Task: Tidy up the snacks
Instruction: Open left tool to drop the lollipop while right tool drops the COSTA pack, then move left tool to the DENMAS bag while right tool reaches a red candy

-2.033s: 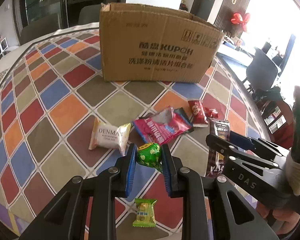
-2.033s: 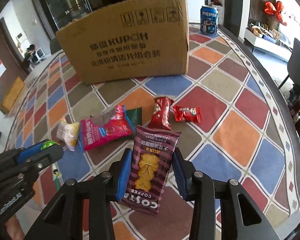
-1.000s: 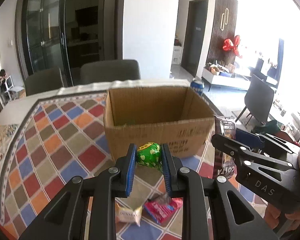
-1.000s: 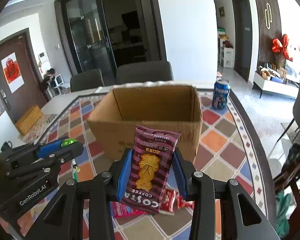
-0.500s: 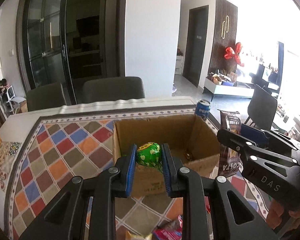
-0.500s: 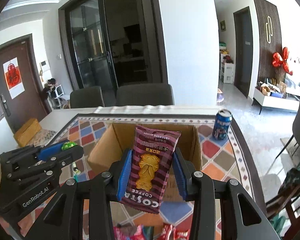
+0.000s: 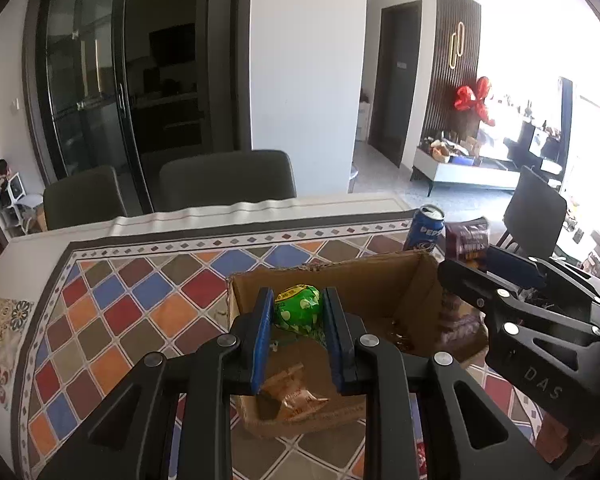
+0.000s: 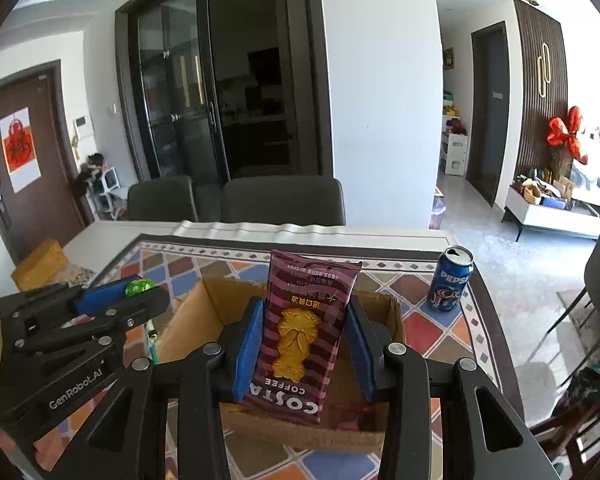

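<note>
Table (image 7: 112,300) first: big, w/ a checked cloth of red, blue, orange, brown and grey diamonds, pale border. Two dark chairs (image 8: 284,200) behind it. On the cloth, one open brown cardboard box (image 7: 404,292), corrugated rim ragged at the far edge; a crinkled gold wrapper (image 7: 296,392) lies on its floor, more bits too dim to tell.

Two black grippers over the box, blue pads on each. Left gripper (image 7: 298,312), stamped "GenRobot.AI" on its side, pinches one round green candy (image 7: 298,308), glossy wrapper w/ pale spots, above the box's left half. Right gripper (image 8: 302,334), marked "DAS", clamps one flat maroon packet (image 8: 304,332), striped foil, gold bear-shaped biscuit pic, "COSTA COFFEE" read upside down, Chinese text up top; it hangs above the box's right part.

One blue "PEPSI" can (image 8: 450,284), tab open, stands on the cloth just right of the box.
</note>
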Motion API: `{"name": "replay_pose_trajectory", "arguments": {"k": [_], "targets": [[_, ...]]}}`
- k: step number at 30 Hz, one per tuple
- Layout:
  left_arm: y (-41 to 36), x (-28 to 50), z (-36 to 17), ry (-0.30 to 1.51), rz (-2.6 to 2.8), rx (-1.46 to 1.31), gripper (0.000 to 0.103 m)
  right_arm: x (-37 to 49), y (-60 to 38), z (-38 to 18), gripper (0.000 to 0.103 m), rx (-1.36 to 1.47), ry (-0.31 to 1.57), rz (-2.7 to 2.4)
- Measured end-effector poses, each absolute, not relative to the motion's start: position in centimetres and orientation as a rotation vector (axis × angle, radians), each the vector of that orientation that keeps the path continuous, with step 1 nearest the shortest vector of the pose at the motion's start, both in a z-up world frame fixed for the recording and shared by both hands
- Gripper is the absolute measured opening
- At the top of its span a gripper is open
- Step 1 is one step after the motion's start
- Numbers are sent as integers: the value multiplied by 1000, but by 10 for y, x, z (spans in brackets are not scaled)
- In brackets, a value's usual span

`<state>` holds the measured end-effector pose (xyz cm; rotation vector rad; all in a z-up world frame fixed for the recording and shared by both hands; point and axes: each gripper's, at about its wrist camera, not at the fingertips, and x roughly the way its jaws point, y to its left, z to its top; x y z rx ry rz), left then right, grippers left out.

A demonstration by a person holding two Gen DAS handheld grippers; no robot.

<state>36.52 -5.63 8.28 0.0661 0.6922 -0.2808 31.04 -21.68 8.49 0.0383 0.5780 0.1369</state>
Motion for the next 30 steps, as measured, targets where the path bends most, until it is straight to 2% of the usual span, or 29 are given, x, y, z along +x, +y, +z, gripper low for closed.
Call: {"name": "replay_pose_trajectory", "arguments": {"k": [2,4,5,6,7,19,30], "targets": [[-59,374,78,708,-269,74,28,318,-216,81,41,36,591,131],[-59,377,73,715,-205,98,57,325,-216,78,45,28,593,116],[-58,376,72,709,-184,103,62,327,-215,76,49,12,599,97],[-56,374,71,703,-172,107,62,329,-215,75,57,4,607,76],[-55,372,69,707,-164,113,62,328,-216,73,57,2,610,60],[-44,315,68,730,-180,113,70,291,-216,66,57,20,664,102],[-32,268,54,755,-158,133,72,262,-211,44,57,4,768,124]]}}
